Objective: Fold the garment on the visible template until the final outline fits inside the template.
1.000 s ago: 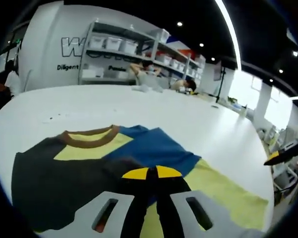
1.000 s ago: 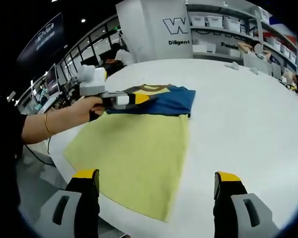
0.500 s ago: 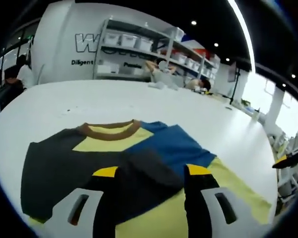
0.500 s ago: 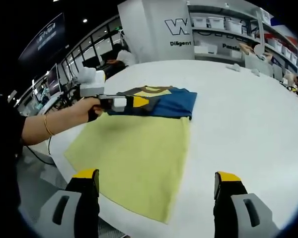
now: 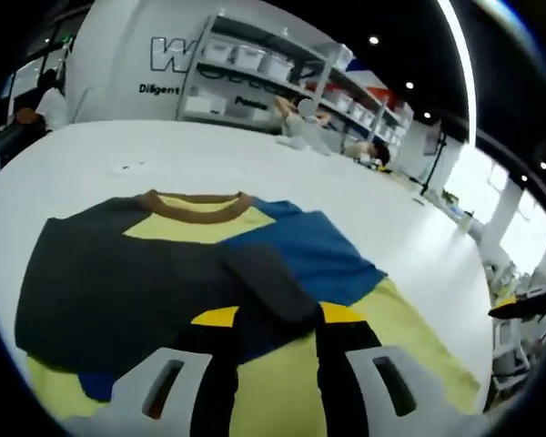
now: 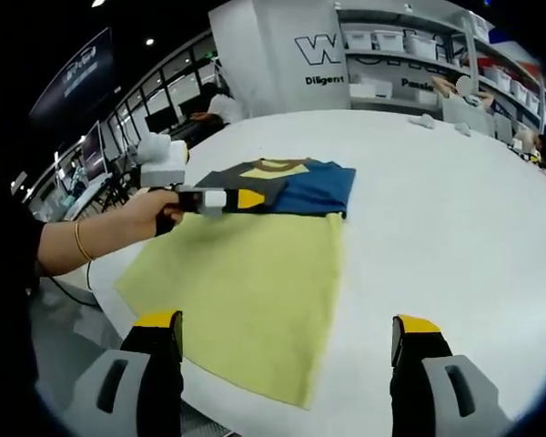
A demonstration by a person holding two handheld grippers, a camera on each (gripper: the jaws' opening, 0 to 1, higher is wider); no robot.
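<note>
The garment (image 5: 155, 273), a soft short-sleeved shirt in dark grey and blue panels with a brown ribbed collar, lies partly folded at the far end of the pale yellow-green rectangular cloth template (image 6: 246, 291) on the round white table (image 6: 455, 237). It looks light, limp and prone to sliding, so I would take it by a hem or sleeve edge, never mid-panel. The left claw (image 5: 275, 319) has its yellow-tipped jaws a little apart around the folded grey sleeve (image 5: 268, 287); whether they pinch it I cannot tell. The right claw (image 6: 287, 332) hangs wide open and empty over the template's near end. The near template corner sits close to the table edge; open table lies to the right.
</note>
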